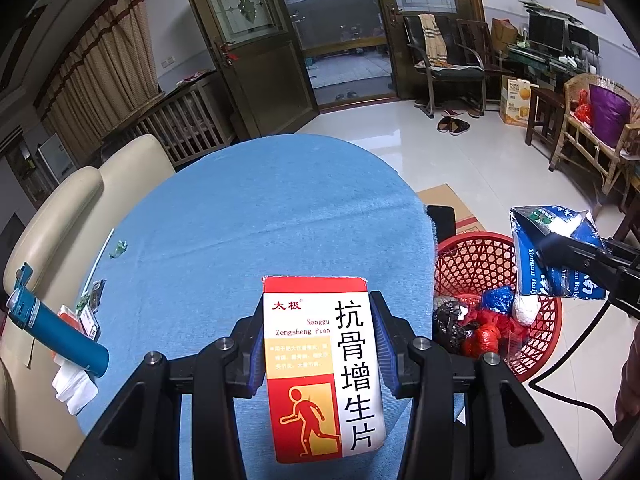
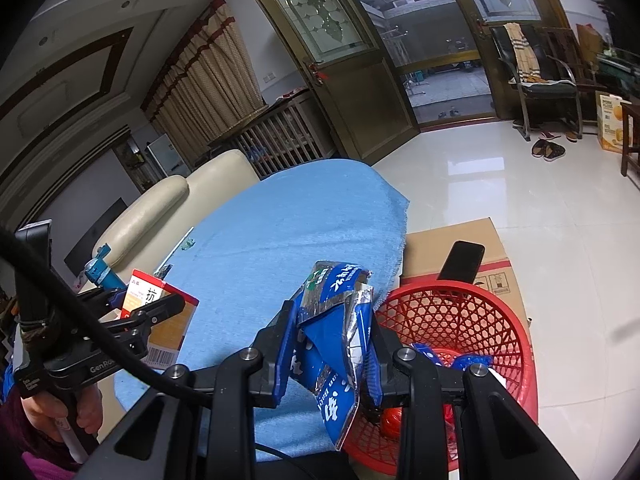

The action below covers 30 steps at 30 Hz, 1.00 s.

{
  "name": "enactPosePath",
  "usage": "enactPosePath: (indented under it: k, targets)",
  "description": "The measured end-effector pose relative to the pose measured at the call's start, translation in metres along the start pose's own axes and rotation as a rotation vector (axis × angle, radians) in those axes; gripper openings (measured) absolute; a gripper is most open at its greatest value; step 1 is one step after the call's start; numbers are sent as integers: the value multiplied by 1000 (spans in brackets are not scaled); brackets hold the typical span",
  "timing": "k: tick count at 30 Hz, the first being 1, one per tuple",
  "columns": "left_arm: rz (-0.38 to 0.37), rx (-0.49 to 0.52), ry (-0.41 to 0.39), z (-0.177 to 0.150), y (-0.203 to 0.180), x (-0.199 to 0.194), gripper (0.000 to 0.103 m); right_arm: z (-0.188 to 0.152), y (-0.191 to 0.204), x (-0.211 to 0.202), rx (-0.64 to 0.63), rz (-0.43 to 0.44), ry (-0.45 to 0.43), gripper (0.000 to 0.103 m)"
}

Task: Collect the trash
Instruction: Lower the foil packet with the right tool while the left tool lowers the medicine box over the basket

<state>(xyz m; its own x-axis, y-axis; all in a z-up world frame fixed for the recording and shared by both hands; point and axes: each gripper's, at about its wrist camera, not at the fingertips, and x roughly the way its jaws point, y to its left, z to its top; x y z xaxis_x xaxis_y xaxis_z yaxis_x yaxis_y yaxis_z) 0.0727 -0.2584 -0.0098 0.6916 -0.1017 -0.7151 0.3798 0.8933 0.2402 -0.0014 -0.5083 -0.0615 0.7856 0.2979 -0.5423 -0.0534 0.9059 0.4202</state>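
My left gripper (image 1: 318, 340) is shut on a red and white medicine box (image 1: 320, 364), held above the blue table cloth (image 1: 260, 220). The box also shows in the right wrist view (image 2: 160, 316). My right gripper (image 2: 328, 344) is shut on a crumpled blue foil packet (image 2: 332, 340), held at the table's right edge beside the red mesh basket (image 2: 460, 316). In the left wrist view the packet (image 1: 532, 248) hangs over the basket (image 1: 472, 256), which holds several bits of trash (image 1: 484, 328).
A blue tube (image 1: 60, 320), small packets (image 1: 88, 312) and white paper (image 1: 74, 384) lie at the table's left edge. A cream sofa (image 1: 60, 208) stands left. A cardboard box (image 2: 452, 248) with a black phone (image 2: 464, 260) sits behind the basket.
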Motion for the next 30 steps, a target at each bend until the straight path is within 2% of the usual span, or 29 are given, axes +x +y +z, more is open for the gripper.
enactPosePath:
  k: [30]
  targets:
    - [-25,71,47,6,-35,15,47,-7,-35,6,59,-13,24,33]
